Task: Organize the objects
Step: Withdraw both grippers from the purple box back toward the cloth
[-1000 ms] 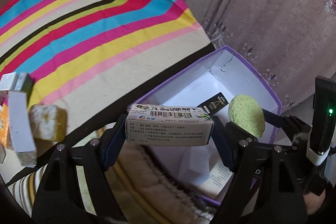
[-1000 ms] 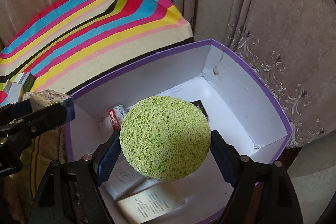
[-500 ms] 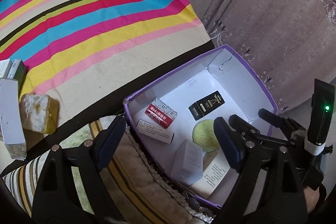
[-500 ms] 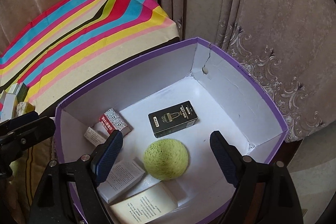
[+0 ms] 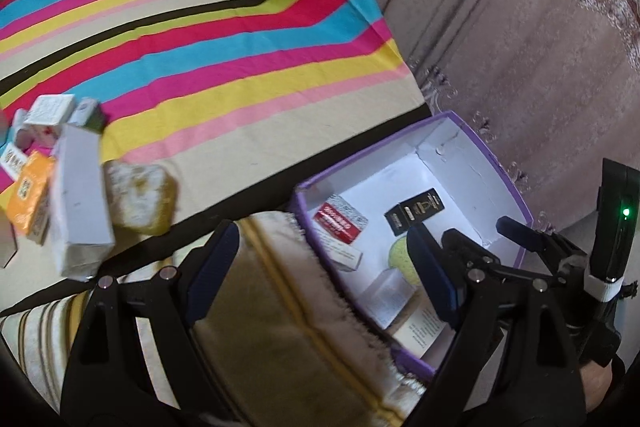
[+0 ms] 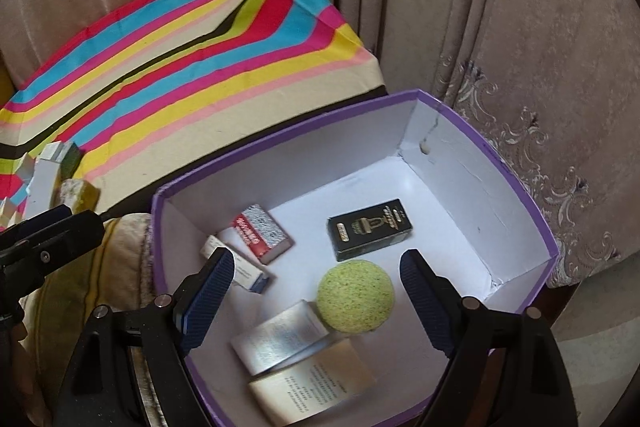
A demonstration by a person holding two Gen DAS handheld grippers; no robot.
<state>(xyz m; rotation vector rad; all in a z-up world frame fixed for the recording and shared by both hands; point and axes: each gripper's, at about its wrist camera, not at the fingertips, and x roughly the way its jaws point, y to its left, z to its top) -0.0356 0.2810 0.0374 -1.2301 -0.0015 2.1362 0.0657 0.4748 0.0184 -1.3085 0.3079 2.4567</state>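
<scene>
Grippers, left gripper [image 5: 320,267] and right gripper [image 6: 316,297], gape empty over the purple cardboard box [image 6: 516,187]; the left's jaws have just opened. Next (I think): fetch the small cartons [image 5: 76,187] off the striped cloth [image 5: 224,75].

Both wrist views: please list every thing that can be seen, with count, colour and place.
purple box: 1, purple outside, white inside, beside the striped surface
green sponge: 1, round, in the box
black carton: 1, in the box
red carton: 1, red and grey, in the box
pale cartons: 3, white or cream, in the box
striped cloth: 1, many colours
small boxes: several, white and orange, on the cloth
yellow sponge: 1, beside them
curtain: 1, beige
left gripper: 1, open, empty
right gripper: 1, open, empty
</scene>
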